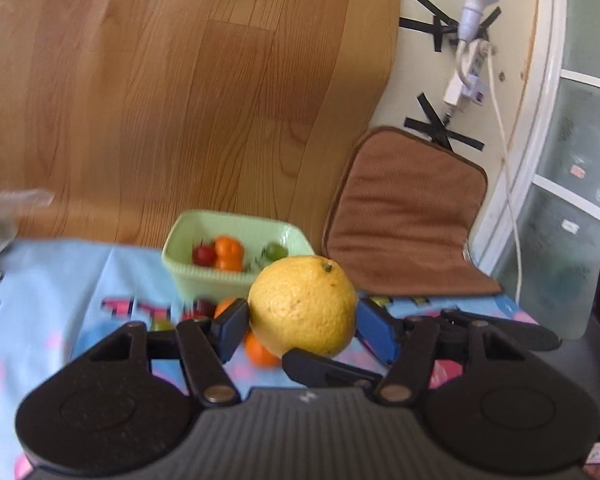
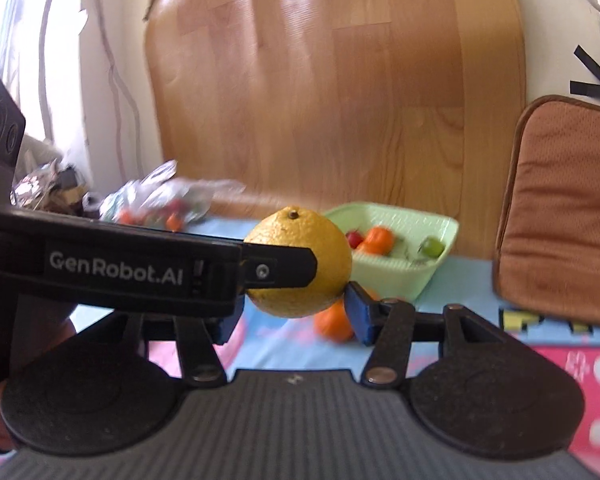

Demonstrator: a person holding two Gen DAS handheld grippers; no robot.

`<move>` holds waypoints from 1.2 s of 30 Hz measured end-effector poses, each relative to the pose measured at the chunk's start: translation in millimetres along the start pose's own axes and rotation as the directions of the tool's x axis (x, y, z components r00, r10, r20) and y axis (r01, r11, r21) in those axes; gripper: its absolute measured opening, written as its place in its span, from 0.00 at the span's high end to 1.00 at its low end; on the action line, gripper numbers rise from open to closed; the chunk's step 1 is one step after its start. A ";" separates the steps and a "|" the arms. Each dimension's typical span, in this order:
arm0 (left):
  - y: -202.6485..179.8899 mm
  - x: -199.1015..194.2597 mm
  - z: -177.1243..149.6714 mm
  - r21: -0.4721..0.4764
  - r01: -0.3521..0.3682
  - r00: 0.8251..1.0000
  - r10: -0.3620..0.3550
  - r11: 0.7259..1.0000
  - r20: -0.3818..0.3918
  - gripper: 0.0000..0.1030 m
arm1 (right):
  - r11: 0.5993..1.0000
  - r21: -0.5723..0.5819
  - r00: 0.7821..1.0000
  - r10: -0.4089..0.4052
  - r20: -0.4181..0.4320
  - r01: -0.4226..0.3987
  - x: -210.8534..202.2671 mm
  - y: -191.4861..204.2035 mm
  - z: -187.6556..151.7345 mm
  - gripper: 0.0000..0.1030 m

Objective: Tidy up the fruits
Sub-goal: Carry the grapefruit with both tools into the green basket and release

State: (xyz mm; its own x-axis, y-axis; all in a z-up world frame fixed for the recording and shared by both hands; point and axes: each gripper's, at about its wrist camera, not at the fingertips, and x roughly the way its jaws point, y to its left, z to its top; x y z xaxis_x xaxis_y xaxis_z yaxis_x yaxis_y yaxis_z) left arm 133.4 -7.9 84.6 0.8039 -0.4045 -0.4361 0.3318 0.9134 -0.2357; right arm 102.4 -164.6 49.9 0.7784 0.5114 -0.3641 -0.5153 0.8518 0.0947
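Observation:
A large yellow citrus (image 1: 300,304) (image 2: 328,248) hangs above the blue patterned cloth (image 1: 60,280), gripped from two sides. My left gripper (image 1: 302,332) is shut on it, one pad on each flank. My right gripper (image 2: 294,316) is shut on the same fruit lower down, and one of its fingers (image 1: 324,368) crosses under the fruit in the left wrist view. The left gripper's finger (image 2: 280,270) lies across the fruit's front in the right wrist view. Behind stands a pale green basket (image 1: 204,276) (image 2: 384,276) with a red, an orange and a green fruit inside.
A small orange (image 1: 260,352) (image 2: 334,326) and other small fruits lie on the cloth under the citrus. A clear plastic bag (image 2: 160,200) with fruits sits far left. A brown cushion (image 1: 404,220) (image 2: 560,208) leans at the right, a wooden board (image 1: 180,80) behind.

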 end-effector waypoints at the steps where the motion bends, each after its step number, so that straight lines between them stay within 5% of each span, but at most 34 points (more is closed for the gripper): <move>1: 3.0 15.0 10.6 0.001 0.006 1.000 -0.006 1.000 -0.003 0.41 | 1.000 0.009 1.000 -0.010 0.003 0.010 10.3 -10.0 7.4 0.44; 7: 21.8 105.4 44.2 -0.027 0.019 0.997 -0.021 0.999 -0.075 0.45 | 0.994 0.081 0.997 -0.070 -0.037 0.073 72.3 -66.6 24.3 0.44; 12: 22.8 140.8 44.8 0.019 0.028 0.995 -0.026 0.999 -0.096 0.49 | 0.994 0.081 0.997 -0.065 -0.047 0.068 102.7 -82.5 22.6 0.52; 15: 21.2 133.2 44.6 0.070 0.016 0.998 -0.012 0.997 -0.065 0.49 | 0.995 0.040 0.995 -0.096 -0.007 0.096 99.7 -76.6 22.0 0.52; 22: 51.9 68.8 39.2 -0.035 -0.004 1.000 0.003 0.999 -0.007 0.49 | 0.986 0.160 0.998 -0.058 0.036 0.052 61.5 -89.8 22.8 0.54; 29: 76.9 21.3 -3.3 -0.154 -0.056 0.998 0.052 0.986 -0.032 0.49 | 0.978 0.209 0.997 0.011 -0.074 0.005 38.9 -73.6 -7.3 0.79; 36: 27.2 37.9 -32.7 0.056 0.013 0.994 -0.007 0.998 -0.109 0.48 | 0.984 0.179 0.990 0.031 -0.136 -0.007 38.6 -63.8 -24.0 0.78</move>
State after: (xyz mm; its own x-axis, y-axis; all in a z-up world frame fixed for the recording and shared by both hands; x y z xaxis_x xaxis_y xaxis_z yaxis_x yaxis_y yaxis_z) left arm 156.8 0.1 33.2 0.7430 -0.4135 -0.5263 0.3696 0.9090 -0.1925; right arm 156.8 -201.9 7.5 0.7060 0.5177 -0.4832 -0.4481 0.8549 0.2613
